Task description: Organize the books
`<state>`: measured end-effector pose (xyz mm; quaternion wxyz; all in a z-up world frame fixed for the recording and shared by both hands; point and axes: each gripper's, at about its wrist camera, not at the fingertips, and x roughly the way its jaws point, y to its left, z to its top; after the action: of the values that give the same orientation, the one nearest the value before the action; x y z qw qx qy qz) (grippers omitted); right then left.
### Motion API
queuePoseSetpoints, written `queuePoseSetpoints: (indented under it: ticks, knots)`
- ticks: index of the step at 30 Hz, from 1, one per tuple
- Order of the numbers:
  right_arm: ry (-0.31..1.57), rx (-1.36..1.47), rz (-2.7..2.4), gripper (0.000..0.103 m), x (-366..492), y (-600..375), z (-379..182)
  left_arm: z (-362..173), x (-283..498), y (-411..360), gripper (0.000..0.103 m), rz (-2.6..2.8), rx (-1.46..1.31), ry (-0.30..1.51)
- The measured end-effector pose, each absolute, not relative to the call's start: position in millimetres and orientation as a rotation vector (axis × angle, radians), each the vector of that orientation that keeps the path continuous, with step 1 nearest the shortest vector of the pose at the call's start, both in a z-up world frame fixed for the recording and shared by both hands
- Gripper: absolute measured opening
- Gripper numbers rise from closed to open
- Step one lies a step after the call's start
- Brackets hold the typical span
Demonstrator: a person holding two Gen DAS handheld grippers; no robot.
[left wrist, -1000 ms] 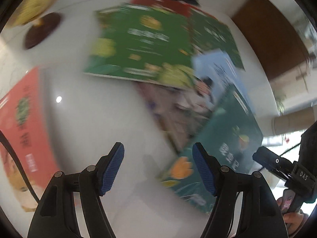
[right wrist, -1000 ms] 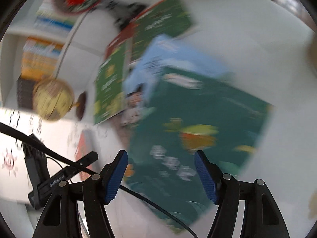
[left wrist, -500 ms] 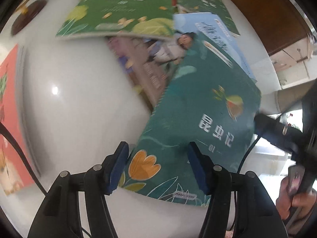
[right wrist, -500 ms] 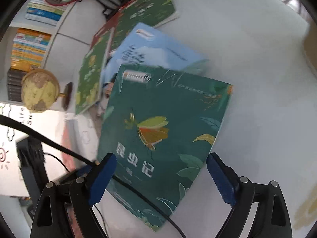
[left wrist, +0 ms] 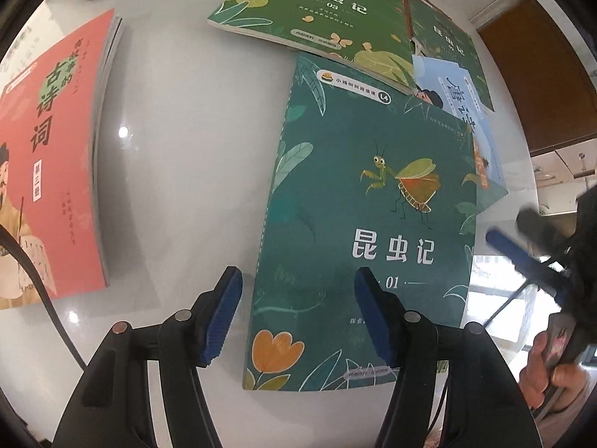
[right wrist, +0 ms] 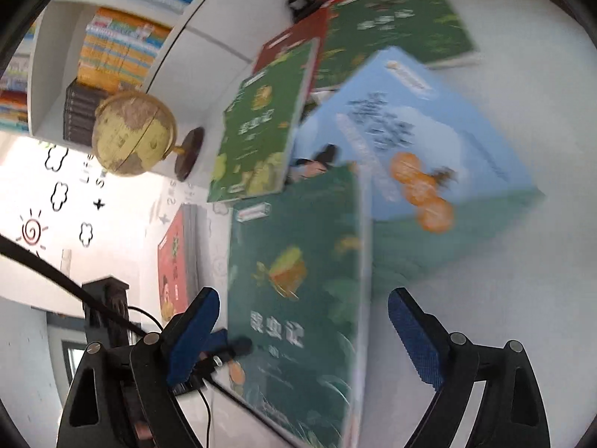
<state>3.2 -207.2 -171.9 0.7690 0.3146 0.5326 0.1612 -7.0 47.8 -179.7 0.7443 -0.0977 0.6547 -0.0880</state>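
A dark green book with a mantis on its cover lies flat on a glossy white table, its far corner tucked beneath a lighter green book and its right side overlapping a pale blue book. Another green book sits farther back, partly beneath the others.

The left gripper hangs steeply above the dark green book's near left corner, one blue pad over the bare table and the other over the cover; its jaws are opening and nothing is clamped between the pads.

The right gripper is spread wide over the same book's near end, seen blurred in its own view, gripping nothing. A hand grasps its handle at the table's right edge.

To the left, well apart from the pile, a red book lies flat by itself. A globe on a dark wooden stand rests on the table's far side, near shelves packed with more volumes. A black cable trails across the right gripper's view.
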Motion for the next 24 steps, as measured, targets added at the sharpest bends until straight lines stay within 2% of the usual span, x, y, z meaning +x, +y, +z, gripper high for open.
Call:
queuePoseSetpoints:
  ticks: [3,5,6,12,15,16,17,18,19,20,21,22,23,24]
  knots:
    - [1.199,0.736,0.325,0.092,-8.2,-219.2,-187.1,-178.6,-5.5,51.8,0.072,-0.219,-0.234,1.43]
    - [1.218,0.759,0.312,0.092,-14.1,-223.2,-194.6,-179.9,-3.8,49.6,0.083,-0.25,-0.274,1.422]
    - [1.2,0.775,0.331,0.092,-17.6,-222.6,-195.3,-180.7,-4.0,51.2,0.086,-0.268,-0.306,1.414]
    - [1.195,0.746,0.427,0.092,-21.5,-201.4,-197.1,-182.1,-8.4,69.0,0.088,-0.341,-0.451,1.368]
    - [1.189,0.778,0.504,0.092,-22.4,-188.6,-202.6,-182.9,-8.9,79.6,0.08,-0.364,-0.554,1.338]
    - [1.192,0.782,0.52,0.093,-22.1,-185.0,-203.6,-183.5,-7.6,87.3,0.068,-0.358,-0.589,1.338]
    - [1.183,0.755,0.509,0.092,-22.3,-182.2,-201.2,-186.7,-6.8,89.3,0.052,-0.339,-0.625,1.342]
    - [1.19,0.731,0.504,0.087,-21.8,-180.2,-200.1,-190.8,-5.7,94.2,0.045,-0.316,-0.668,1.35]
    - [1.198,0.696,0.492,0.072,-21.9,-179.0,-198.2,-193.8,-6.7,98.9,0.041,-0.302,-0.706,1.349]
    - [1.197,0.666,0.474,0.061,-23.1,-181.1,-196.5,-195.3,-9.8,107.9,0.04,-0.292,-0.758,1.33]
    - [1.189,0.666,0.465,0.036,-23.4,-184.9,-195.1,-194.9,-12.8,110.1,0.038,-0.293,-0.781,1.316]
    - [1.172,0.708,0.471,0.018,-23.9,-192.7,-195.1,-192.3,-16.9,113.6,0.032,-0.306,-0.796,1.304]
    - [1.15,0.756,0.492,0.01,-25.1,-198.9,-195.4,-189.9,-18.5,112.3,0.032,-0.33,-0.815,1.291]
    - [1.125,0.785,0.51,0.008,-25.8,-203.4,-194.7,-187.1,-20.2,109.0,0.032,-0.369,-0.842,1.274]
